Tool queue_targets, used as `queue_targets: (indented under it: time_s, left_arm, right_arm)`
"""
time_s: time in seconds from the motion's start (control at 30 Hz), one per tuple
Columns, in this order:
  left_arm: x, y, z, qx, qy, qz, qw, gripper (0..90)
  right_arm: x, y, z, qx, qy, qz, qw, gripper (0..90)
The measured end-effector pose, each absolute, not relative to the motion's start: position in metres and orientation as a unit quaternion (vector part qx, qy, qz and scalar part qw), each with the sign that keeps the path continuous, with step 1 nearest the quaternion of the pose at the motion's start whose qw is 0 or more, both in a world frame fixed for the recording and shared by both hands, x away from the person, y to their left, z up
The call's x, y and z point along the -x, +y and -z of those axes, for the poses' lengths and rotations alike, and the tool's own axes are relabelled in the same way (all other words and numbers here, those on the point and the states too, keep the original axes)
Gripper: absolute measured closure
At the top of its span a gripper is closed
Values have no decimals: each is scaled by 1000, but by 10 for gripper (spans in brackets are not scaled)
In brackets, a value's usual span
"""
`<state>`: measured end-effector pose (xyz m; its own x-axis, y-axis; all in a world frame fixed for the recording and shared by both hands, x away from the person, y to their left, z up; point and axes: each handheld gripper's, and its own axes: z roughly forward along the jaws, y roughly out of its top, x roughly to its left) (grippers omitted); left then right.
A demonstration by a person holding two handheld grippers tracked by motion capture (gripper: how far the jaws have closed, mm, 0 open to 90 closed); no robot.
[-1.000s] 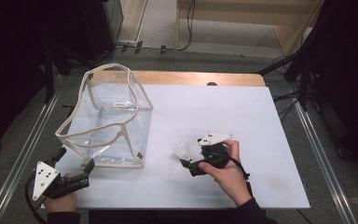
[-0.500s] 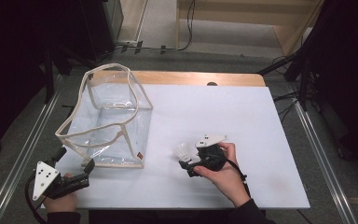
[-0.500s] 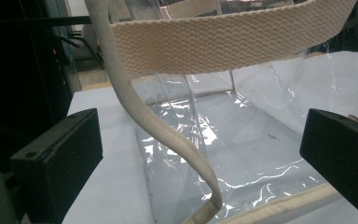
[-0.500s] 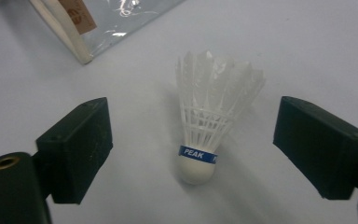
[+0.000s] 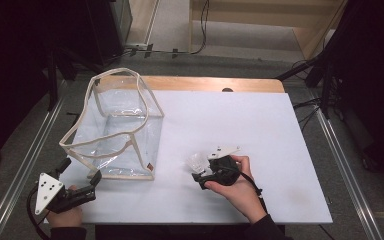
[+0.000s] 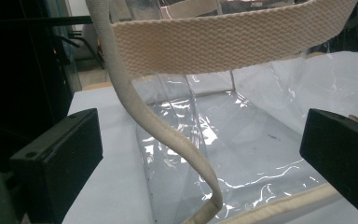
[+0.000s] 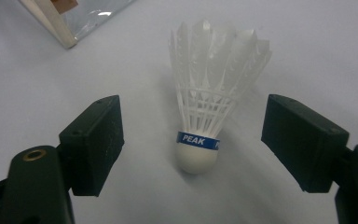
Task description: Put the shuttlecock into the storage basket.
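While the right gripper [image 7: 193, 140] has just been closing, its jaws stand apart on either side of the shuttlecock [image 7: 209, 88], touching nothing. It lies on the white table [image 5: 260, 125], just right of the clear bag [image 5: 115, 125]. Likely featherlight with a crushable skirt, it is best pinched at the cork base. Nearer the bag's front corner, the left gripper [image 5: 80, 172] gapes around the webbing strap [image 6: 168, 135], unclamped.

Left gripper [image 5: 82, 181] sits low at the near-left corner of the clear bag [image 5: 115, 125], jaws apart. Right gripper [image 5: 198, 172], off to the bag's right, has been closing its jaws but they aren't touching anything.
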<state>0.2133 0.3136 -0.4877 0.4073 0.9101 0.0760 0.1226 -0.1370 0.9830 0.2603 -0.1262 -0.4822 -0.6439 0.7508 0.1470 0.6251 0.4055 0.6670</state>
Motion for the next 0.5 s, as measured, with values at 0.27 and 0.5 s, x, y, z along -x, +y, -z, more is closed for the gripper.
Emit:
queue_targets:
  time_s: [0.27, 0.5]
  left_arm:
    - [-213, 313, 488, -654, 394, -375, 525, 0]
    - [-213, 314, 488, -654, 394, -375, 525, 0]
  right_arm:
    - [-260, -126, 488, -425, 831, -350, 77, 303]
    - [-259, -125, 491, -427, 833, -344, 74, 355]
